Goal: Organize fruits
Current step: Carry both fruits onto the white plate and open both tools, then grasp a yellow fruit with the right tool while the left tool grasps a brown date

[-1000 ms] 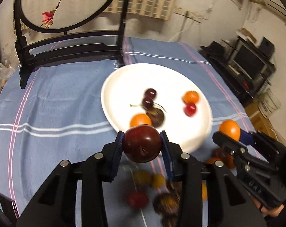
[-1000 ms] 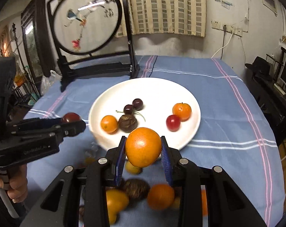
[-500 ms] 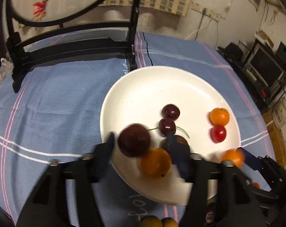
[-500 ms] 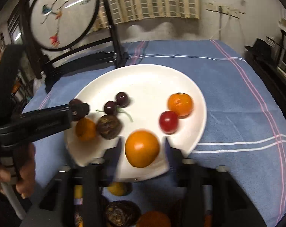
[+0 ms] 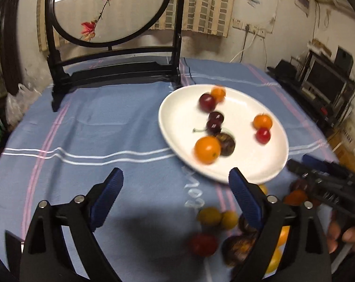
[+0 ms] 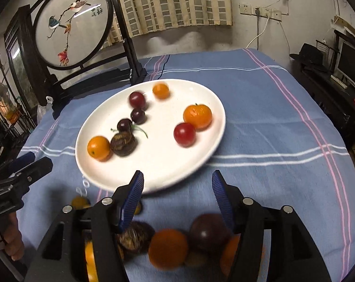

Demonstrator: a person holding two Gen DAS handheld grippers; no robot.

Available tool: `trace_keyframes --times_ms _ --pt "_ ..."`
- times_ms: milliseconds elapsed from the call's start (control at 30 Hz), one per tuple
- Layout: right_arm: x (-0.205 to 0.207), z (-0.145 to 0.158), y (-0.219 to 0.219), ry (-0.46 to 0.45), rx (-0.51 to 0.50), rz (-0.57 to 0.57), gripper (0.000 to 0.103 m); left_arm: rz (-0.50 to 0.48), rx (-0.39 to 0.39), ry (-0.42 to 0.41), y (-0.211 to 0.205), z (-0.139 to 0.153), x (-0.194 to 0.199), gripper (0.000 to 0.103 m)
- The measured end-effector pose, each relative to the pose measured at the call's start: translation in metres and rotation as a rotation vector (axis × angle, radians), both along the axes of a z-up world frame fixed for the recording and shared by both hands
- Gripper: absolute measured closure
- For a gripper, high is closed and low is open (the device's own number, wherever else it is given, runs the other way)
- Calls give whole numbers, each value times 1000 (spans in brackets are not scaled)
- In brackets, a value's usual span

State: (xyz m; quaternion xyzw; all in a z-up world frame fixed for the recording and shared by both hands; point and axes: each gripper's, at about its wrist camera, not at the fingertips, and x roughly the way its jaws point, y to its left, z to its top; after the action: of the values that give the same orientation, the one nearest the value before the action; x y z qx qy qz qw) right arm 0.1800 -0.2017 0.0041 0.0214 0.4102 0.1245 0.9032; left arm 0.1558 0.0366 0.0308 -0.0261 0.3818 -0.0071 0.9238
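A white plate [image 5: 266, 164] [image 6: 208, 103] on the blue cloth holds oranges, cherries, a dark plum [image 5: 207, 101] [image 6: 137, 99], a small orange [image 5: 218, 93] [image 6: 161, 91], a red tomato [image 6: 184, 134] and a brown wrinkled fruit [image 6: 123, 143]. My left gripper [image 5: 175, 192] is open and empty, pulled back left of the plate's near edge. My right gripper [image 6: 177, 195] is open and empty, just short of the plate's near rim. A pile of loose fruit [image 6: 175, 246] [image 5: 224, 235] lies on the cloth below the grippers.
A black wooden stand with a round embroidered screen [image 5: 111, 70] [image 6: 83, 47] stands at the far side of the table. Shelves with electronics [image 5: 323, 82] are at the right. The table edge drops off at the right.
Both grippers opened and let go: the dark plum and the orange now lie at the far side of the plate. Both grippers drew back toward me.
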Motion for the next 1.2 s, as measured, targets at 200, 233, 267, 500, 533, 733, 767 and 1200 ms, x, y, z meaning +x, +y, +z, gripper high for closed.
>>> trace_keyframes --times_ms 200,233,267,500,533,733,767,1200 --pt "-28 0 -2 -26 -15 5 41 -22 -18 22 2 -8 -20 13" --pt "-34 0 -2 -25 -21 9 41 -26 -18 26 1 -10 -24 12" --pt "-39 -1 -3 -25 -23 13 41 -27 -19 31 0 -13 -27 12" --pt "-81 -3 5 40 118 193 41 -31 -27 60 3 -22 -39 12" --pt "-86 -4 11 52 115 224 41 -28 -34 59 5 -22 -39 12" --pt "-90 -19 50 112 -11 316 42 -16 -44 47 9 -19 -41 12" --pt "-89 -22 56 126 -24 329 42 -15 -45 49 10 -19 -41 12" --pt "-95 -7 22 44 110 304 62 -120 -33 106 -14 -24 -56 12"
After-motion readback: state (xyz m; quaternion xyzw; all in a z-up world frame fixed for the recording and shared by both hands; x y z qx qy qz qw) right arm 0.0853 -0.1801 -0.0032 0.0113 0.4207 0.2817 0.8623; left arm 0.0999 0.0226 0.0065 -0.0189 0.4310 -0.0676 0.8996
